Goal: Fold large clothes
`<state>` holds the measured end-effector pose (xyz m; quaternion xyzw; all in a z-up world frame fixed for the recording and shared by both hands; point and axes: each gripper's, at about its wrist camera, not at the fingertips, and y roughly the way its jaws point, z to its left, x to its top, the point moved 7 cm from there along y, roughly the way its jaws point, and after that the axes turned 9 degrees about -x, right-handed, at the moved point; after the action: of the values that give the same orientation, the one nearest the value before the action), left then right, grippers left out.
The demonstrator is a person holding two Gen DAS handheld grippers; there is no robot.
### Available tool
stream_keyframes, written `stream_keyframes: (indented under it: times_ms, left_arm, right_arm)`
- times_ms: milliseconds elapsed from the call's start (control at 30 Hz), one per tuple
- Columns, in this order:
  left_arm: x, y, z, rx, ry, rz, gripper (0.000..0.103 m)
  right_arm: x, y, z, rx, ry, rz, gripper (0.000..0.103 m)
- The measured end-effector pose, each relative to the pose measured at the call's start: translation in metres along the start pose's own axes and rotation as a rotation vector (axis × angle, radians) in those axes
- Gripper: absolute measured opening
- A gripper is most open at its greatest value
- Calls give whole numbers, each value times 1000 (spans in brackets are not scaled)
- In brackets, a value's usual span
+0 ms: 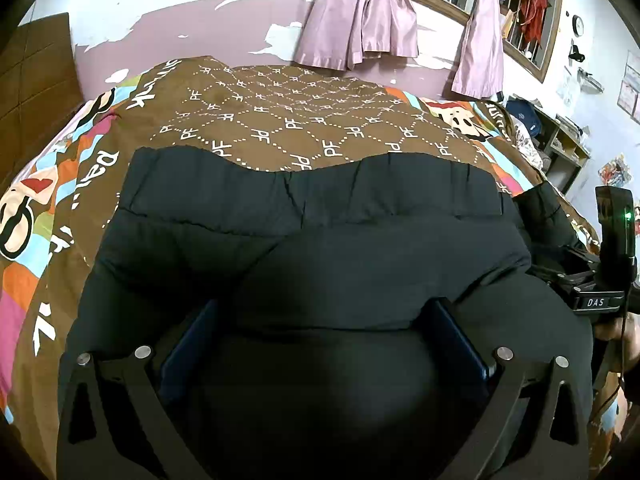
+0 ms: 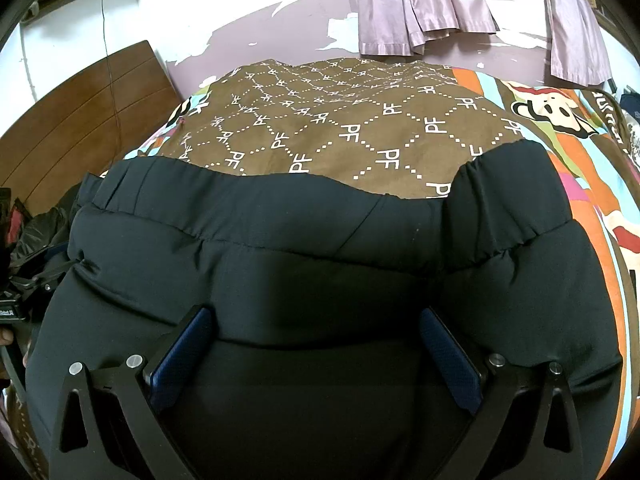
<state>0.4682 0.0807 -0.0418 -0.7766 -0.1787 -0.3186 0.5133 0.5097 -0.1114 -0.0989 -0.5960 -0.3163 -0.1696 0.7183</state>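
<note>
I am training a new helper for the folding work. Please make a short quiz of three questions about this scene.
1. True or false: the black padded jacket lies on a plain white sheet.
2. What colour are the curtains?
3. The left gripper and right gripper are: A) both open, B) both shut, C) one open, one shut.

Key: 1 false, it lies on the brown patterned bedspread; 2 pink-lilac; 3 A.
</note>
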Motion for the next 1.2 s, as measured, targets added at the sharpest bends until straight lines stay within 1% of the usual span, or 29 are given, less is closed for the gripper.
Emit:
stream_keyframes:
  times_ms: [567,700,800,900,967,1067,1133,1200]
  left_arm:
    - [-4,4,1,5,5,4,102]
    - [-4,3,1,-5,3,-5,102]
    - [-3,-3,2,-3,2,-22,102]
    - [-1,-13,3,-6,-10,-32,102]
    - [2,-27,8,-51,-46,-75,102]
    - [7,-56,23,-101,-121,-170,102]
    - [10,-76,40,-116,-175,-226,102]
    - [11,-90,56,-116,-217,-246,102]
  right_arm:
    - [-2,-2,-1,-8,-4,-12,103]
    - [-4,-10,-1,-14,-11,-26,103]
    - [-5,-21,-5,-2,-15,-41,103]
    - [-3,-32,-7,-7,-23,-62,103]
    - [-2,-42,-12,-16,-27,-87,103]
    - [-1,-56,-21,-41,-40,-119,103]
    - [2,-65,-31,-67,-44,-143,103]
    - [5,-75,-43,-89,-36,-162,103]
